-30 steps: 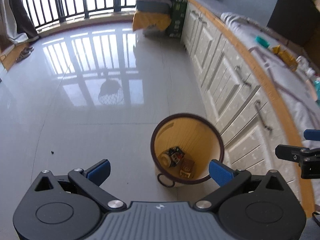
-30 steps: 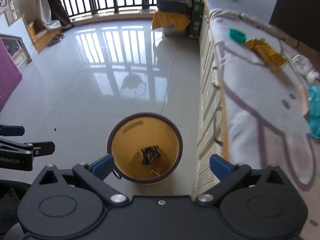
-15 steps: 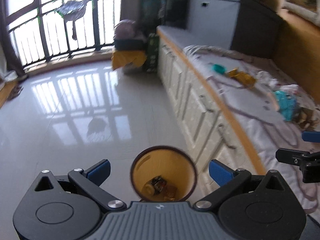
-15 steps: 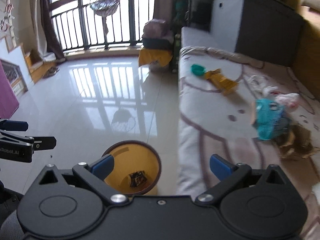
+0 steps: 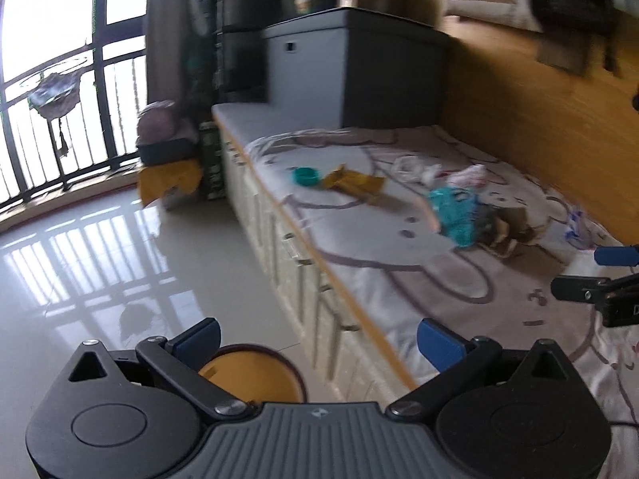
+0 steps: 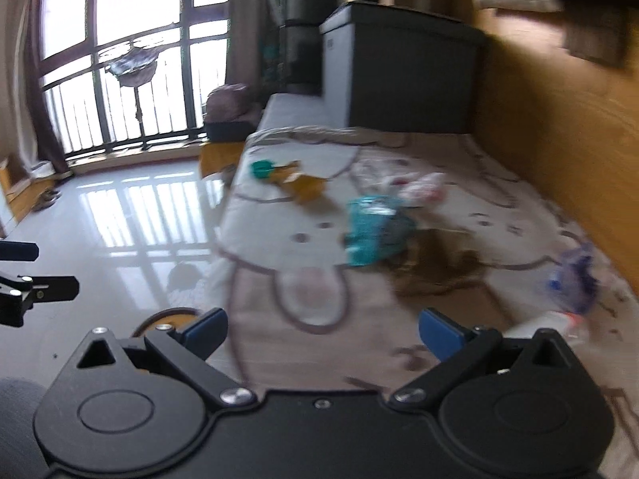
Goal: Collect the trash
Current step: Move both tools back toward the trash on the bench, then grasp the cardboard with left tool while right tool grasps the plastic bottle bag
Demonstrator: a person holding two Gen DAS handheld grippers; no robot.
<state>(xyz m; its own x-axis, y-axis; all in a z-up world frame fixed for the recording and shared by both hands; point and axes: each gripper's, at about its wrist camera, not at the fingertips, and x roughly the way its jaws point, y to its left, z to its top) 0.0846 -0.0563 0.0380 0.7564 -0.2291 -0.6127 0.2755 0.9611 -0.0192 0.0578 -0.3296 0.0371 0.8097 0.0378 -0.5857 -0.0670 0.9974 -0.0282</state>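
Observation:
Trash lies scattered on the patterned bench cover (image 5: 359, 239): a teal lid (image 5: 305, 176), a yellow wrapper (image 5: 355, 183), a teal packet (image 5: 455, 211), white crumpled plastic (image 5: 415, 167) and brown scraps (image 5: 515, 231). In the right wrist view the teal packet (image 6: 371, 223), brown scraps (image 6: 435, 275), a blue-white bag (image 6: 575, 279) and a white bottle (image 6: 547, 323) lie ahead. The yellow bin (image 5: 247, 375) stands on the floor under my left gripper (image 5: 317, 337), which is open and empty. My right gripper (image 6: 323, 329) is open and empty above the cover.
A dark grey box (image 5: 351, 76) sits at the bench's far end, and a wooden wall (image 5: 539, 119) runs along the right. White cabinet drawers (image 5: 303, 271) front the bench. Glossy floor (image 5: 100, 247) reaches to a railed window (image 5: 60, 111).
Both grippers have swung up and right, away from looking down into the bin toward the bench top. The bin slid to the bottom edge of both views; the trash came into view.

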